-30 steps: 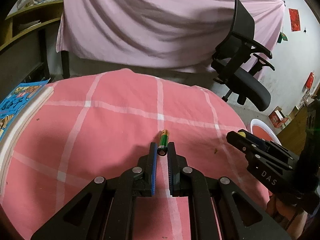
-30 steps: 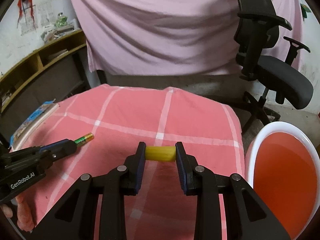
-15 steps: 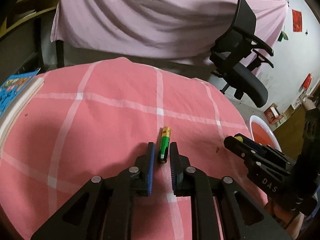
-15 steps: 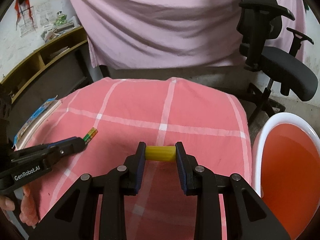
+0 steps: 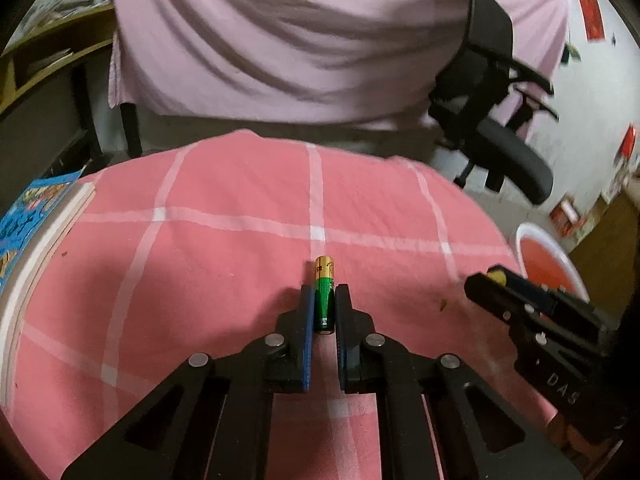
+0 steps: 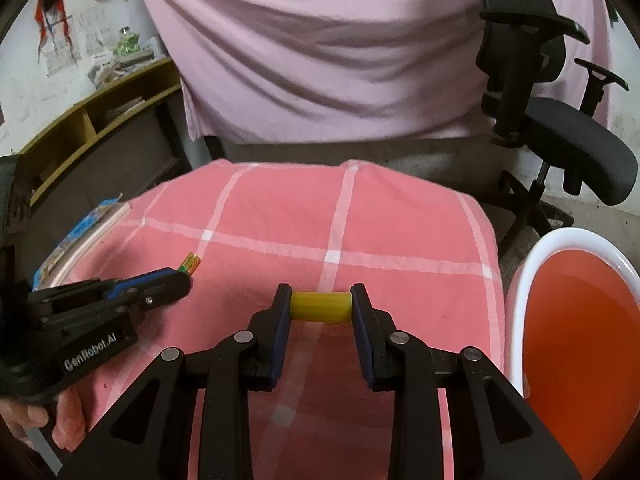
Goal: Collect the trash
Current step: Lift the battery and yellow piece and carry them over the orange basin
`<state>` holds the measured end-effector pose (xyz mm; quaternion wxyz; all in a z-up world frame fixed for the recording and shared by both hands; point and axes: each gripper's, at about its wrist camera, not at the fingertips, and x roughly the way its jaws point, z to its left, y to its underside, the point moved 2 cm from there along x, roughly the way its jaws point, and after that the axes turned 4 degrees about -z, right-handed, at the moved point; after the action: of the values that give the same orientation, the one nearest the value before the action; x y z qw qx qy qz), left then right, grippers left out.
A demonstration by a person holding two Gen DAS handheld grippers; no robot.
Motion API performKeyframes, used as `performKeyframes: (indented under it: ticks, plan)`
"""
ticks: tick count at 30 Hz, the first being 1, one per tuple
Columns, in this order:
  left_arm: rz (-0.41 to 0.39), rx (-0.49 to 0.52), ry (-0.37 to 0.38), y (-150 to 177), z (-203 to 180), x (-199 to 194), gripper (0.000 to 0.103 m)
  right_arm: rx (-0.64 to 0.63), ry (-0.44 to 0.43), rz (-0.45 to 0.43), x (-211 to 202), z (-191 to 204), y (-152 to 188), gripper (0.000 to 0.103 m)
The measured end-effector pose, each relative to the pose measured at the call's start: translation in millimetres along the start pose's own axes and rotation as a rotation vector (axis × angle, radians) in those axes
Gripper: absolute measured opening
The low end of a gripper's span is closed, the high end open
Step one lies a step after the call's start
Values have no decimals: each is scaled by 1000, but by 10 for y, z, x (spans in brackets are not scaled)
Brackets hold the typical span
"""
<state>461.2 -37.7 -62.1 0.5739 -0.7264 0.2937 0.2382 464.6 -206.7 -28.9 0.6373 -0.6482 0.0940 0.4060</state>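
A green and gold battery (image 5: 324, 270) lies between the blue pads of my left gripper (image 5: 324, 289), just over the pink checked tablecloth (image 5: 200, 260). The jaws are closing and the pads press its green half, while the gold end sticks out ahead. The right wrist view shows the same battery (image 6: 190, 261) poking from the left gripper (image 6: 178, 280). My right gripper (image 6: 321, 296) is shut on a short ridged yellow cylinder (image 6: 321, 307), held crosswise above the cloth. It shows again as the right gripper (image 5: 490, 278) at the table's right side.
A white bin (image 6: 520, 280) with an orange liner stands on the floor just right of the table. A blue book (image 5: 24, 216) lies on the table's left edge. A black office chair (image 6: 560, 140) stands behind on the right, in front of a pink draped sheet.
The left jaws widened a little, slid further along the battery, then narrowed onto it again. The right gripper still holds the yellow cylinder the same way.
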Motion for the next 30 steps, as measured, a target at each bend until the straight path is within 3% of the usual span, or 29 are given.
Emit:
performKeyframes:
  ticks: [6,14,21,26,30]
  plan:
    - [-209,-58,91,-101,-34,-349,7,1,10,-129,-228,-29,-35,27]
    - [-462,-82,229,-170,-243,-819,7,76,18,-483,-911,-289,-55,27]
    - [-534,-16,289,-172,-565,-996,7,97,81,-702,-1420,-557,-46,27]
    - [-555,40,303,-128,-902,-1033,7,133,149,-773,-1638,-777,27,27]
    - [-548,51,340,-85,-1117,-987,7,187,175,-771,-1704,-980,94,27]
